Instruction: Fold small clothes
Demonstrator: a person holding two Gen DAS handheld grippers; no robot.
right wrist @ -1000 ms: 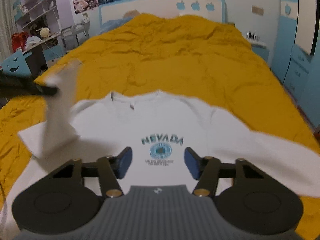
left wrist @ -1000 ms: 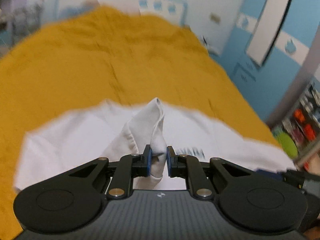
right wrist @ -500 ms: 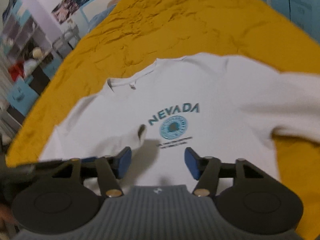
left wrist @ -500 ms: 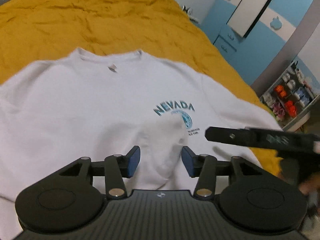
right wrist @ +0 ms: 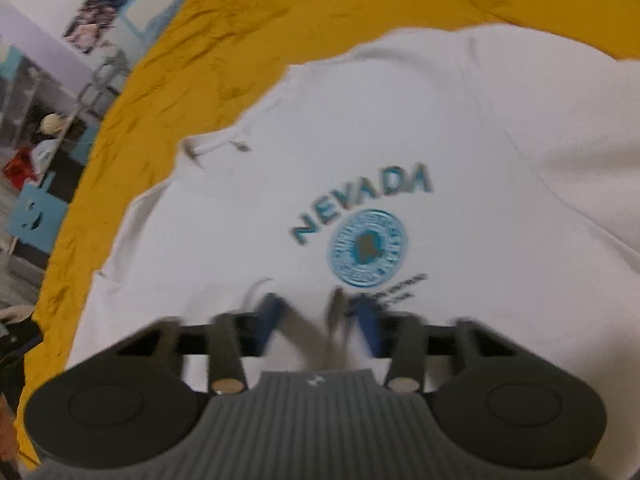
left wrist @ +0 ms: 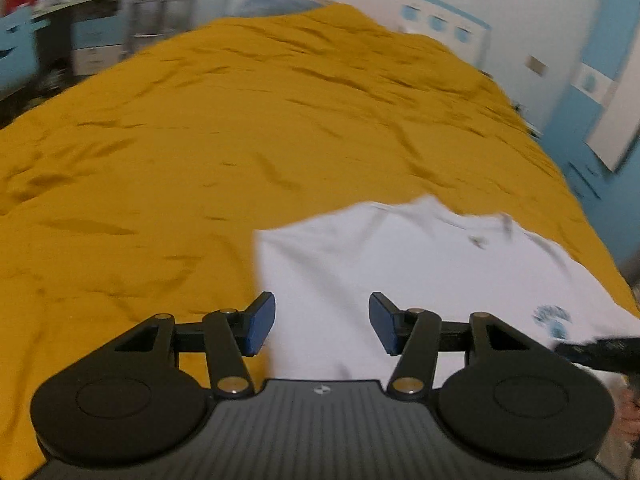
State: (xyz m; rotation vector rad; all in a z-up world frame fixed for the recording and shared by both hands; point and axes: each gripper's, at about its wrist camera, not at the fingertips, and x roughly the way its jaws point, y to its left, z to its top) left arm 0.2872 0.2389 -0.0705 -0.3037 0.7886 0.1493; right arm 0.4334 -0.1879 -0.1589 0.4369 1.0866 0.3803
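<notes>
A white sweatshirt (right wrist: 400, 120) with a blue NEVADA print (right wrist: 366, 240) lies flat on the mustard bed cover (left wrist: 240, 120). My left gripper (left wrist: 322, 322) hovers over the sweatshirt's (left wrist: 400, 264) left edge. Its jaws are opening and nothing is held between them. My right gripper (right wrist: 320, 320) is low over the chest, just below the print. Its fingers are smeared by motion as they come together on a raised fold of the cloth. The left wrist view shows the right gripper (left wrist: 592, 354) as a black bar at the right edge.
The bed cover (right wrist: 280, 8) stretches far beyond the sweatshirt. A desk with shelves (left wrist: 60, 8) stands left of the bed, and a blue chair (right wrist: 36, 216) is beside it. A blue wardrobe (left wrist: 592, 92) stands on the right. A person's hand (left wrist: 630, 420) shows at the right edge.
My left gripper let go of the sleeve on the chest, opened and swung left to the sweatshirt's edge. My right gripper sank toward the chest, rolled, and its jaws drew together.
</notes>
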